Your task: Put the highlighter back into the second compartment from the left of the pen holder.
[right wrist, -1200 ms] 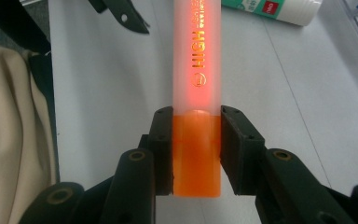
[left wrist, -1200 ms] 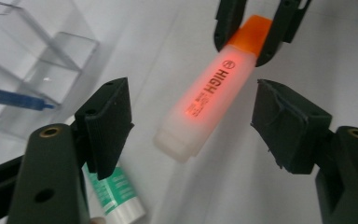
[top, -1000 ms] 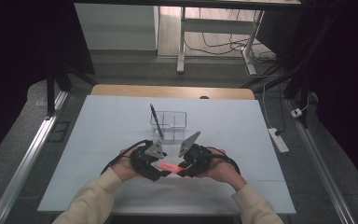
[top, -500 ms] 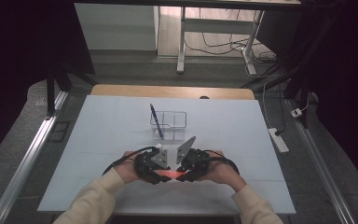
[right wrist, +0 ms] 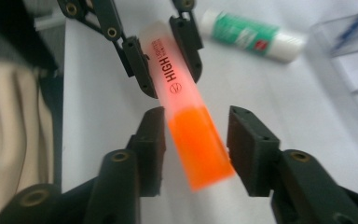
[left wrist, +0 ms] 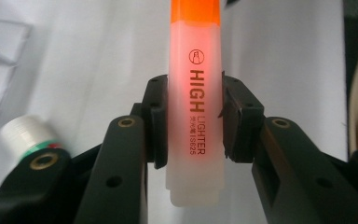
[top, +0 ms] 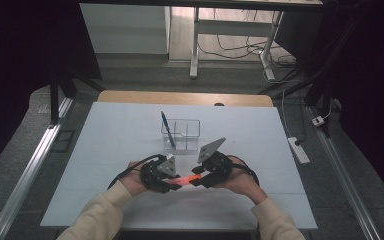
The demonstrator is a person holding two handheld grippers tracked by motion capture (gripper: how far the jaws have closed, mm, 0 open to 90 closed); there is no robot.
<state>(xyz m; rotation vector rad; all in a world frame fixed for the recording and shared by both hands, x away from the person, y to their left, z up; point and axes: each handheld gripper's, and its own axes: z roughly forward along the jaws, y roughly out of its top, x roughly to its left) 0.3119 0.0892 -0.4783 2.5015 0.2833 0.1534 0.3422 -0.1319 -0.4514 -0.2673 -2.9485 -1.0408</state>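
Note:
An orange highlighter [top: 185,179] hangs just above the white table [top: 105,150] between my two grippers. My left gripper [left wrist: 193,116] is shut on its translucent barrel [left wrist: 196,93], and its jaws have just been closing on it. My right gripper [right wrist: 196,140] stands open around the orange cap [right wrist: 198,144]. Its jaws have just been opening, and a gap shows beside the right pad. In the high view the left gripper [top: 176,184] and right gripper [top: 196,180] face each other tip to tip. The left gripper [right wrist: 165,56] also appears ahead in the right gripper view.
A clear plastic organiser [top: 185,132] stands just beyond the grippers, with a blue pen [top: 167,129] leaning in it. A white and green tube [right wrist: 251,35] lies on the table near it. A power strip [top: 298,150] lies on the floor to the right.
The left gripper has edged toward the right one along the highlighter. Both hands otherwise stay at the table's front middle.

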